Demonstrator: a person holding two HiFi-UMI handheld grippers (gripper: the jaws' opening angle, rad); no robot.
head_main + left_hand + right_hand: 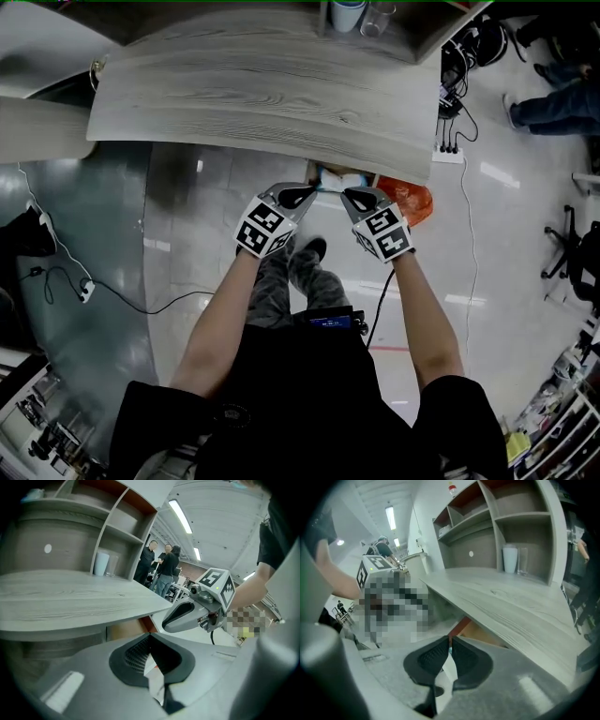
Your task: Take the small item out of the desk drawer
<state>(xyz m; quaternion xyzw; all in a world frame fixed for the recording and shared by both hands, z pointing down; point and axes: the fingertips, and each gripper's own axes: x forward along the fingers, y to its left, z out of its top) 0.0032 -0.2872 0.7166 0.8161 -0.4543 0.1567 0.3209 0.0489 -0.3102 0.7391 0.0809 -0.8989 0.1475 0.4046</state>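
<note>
Count and state:

- 1 grey woodgrain desk (253, 84), curved front edge. Both hands are low in front of it, with the tips right at the underside of the edge.
- 2 handheld grippers, side by side and near each other, not touching. Each carries 1 black-and-white marker cube: left cube (262, 228), right cube (384, 232).
- Left gripper (150, 637): jaws together, black pads meeting at the tip, nothing between them.
- Right gripper (451, 641): jaws all but closed, only a hairline slit at the tip, nothing pinched.
- Drawer: no view shows it clearly. Both gripper views show 1 orange-brown panel (123, 629) under the desktop, dead ahead of the jaws.
- Small item: can't identify it. In the head view, 1 pale blue-and-white patch (337, 176) peeks out below the desk edge, between the two gripper tips. I can't tell whether that is it. Neither gripper holds anything.
- Shelf unit at the back of the desk holds 2 vessels next to each other in one bay: 1 white cup (101, 563) and 1 clear glass (112, 566).
- 1 crumpled orange bag (412, 199) on the floor, just right of the right gripper.
- 1 white power strip (448, 155) at the desk's right end, with black cables plugged in.
- 3 people standing (161, 569) well behind the desk.
</note>
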